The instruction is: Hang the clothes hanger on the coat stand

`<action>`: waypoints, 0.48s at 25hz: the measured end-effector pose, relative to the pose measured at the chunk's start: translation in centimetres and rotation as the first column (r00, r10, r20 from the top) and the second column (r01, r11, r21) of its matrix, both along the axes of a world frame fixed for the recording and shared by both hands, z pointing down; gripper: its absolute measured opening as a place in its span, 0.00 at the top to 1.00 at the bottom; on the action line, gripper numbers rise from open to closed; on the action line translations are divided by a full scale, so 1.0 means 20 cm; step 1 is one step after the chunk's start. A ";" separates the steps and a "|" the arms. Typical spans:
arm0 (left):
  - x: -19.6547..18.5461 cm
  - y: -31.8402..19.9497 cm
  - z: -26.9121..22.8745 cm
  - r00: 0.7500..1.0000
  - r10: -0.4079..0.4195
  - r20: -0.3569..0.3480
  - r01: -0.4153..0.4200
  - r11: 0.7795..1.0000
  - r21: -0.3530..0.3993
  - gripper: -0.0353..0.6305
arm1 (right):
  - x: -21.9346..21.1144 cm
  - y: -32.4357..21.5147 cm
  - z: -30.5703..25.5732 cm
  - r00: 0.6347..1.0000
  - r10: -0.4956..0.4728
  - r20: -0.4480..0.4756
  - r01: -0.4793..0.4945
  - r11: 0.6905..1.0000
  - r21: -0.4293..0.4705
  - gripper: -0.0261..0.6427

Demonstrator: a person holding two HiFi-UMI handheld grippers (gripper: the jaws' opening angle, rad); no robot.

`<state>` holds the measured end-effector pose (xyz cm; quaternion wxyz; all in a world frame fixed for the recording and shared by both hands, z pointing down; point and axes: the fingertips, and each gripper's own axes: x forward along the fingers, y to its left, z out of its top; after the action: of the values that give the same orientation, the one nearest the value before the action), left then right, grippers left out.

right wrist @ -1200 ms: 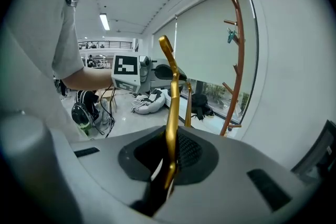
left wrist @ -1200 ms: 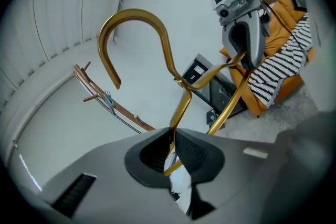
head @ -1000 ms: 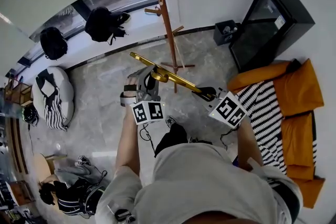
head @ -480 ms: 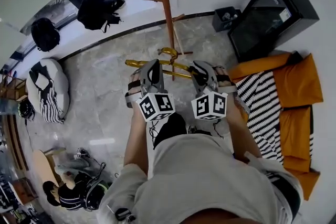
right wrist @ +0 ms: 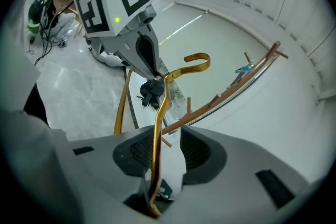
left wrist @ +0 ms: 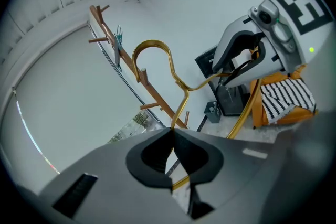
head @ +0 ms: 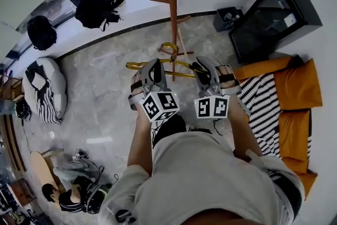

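1. Two black backpacks (head: pixel 41 33) sit on the window ledge at the far left. Below them a white beanbag (head: pixel 45 89) lies on the marble floor (head: pixel 105 97).
2. The left gripper (head: pixel 153 64) is pinched narrow on the clothes hanger (head: pixel 135 65). Its jaws have just been closing, and the left gripper view shows their tips (left wrist: pixel 171 131) meeting on the gold wire (left wrist: pixel 181 105).
3. The hanger is up in the air in front of the person, lying roughly level across both tools. Its hook (head: pixel 169 49) points away from the person.
4. The wooden coat stand (head: pixel 172 10) rises just beyond the hook. From the head view the hook overlaps the lower part of the pole, and whether they touch cannot be told.
5. The right gripper (head: pixel 202 67) has its jaws partly apart, and they have just been opening. In the right gripper view (right wrist: pixel 167 139) the gold wire (right wrist: pixel 159 113) runs between the jaws, close to one pad, with a clear gap to the other.
6. At the right, a black cabinet (head: pixel 274 13) stands against the wall. An orange sofa (head: pixel 300 87) carries a black-and-white striped cloth (head: pixel 260 105).
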<state>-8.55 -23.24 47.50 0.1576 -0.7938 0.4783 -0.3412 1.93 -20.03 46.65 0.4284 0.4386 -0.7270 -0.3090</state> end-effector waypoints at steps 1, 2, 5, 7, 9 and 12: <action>-0.02 -0.03 0.00 1.000 -0.009 -0.006 0.009 1.000 -0.003 0.91 | -0.01 -0.02 0.01 1.000 -0.009 -0.026 0.008 1.000 -0.014 0.79; -0.04 -0.05 0.00 1.000 -0.017 -0.013 0.017 1.000 -0.007 0.92 | -0.01 -0.03 0.02 0.998 -0.014 -0.053 0.013 1.000 -0.025 0.79; -0.08 -0.14 0.00 0.999 -0.024 -0.037 0.023 0.999 -0.023 0.92 | -0.04 -0.09 0.02 0.997 -0.009 -0.081 0.006 0.999 -0.039 0.79; -0.09 -0.19 0.01 0.999 -0.019 -0.040 0.018 1.000 -0.025 0.92 | -0.07 -0.13 0.01 0.997 -0.003 -0.075 -0.001 0.999 -0.044 0.78; -0.11 -0.24 0.01 0.999 -0.012 -0.039 0.011 1.000 -0.022 0.92 | -0.10 -0.15 -0.01 0.998 -0.007 -0.068 0.004 0.999 -0.035 0.78; -0.13 -0.27 0.02 0.998 0.000 -0.060 -0.002 0.999 -0.039 0.92 | -0.13 -0.17 -0.03 0.996 -0.008 -0.093 0.008 1.000 0.000 0.83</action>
<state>-11.06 -28.66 47.95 0.1277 -0.8068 0.4756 -0.3264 -0.71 -23.34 46.10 0.4605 0.4209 -0.7079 -0.3311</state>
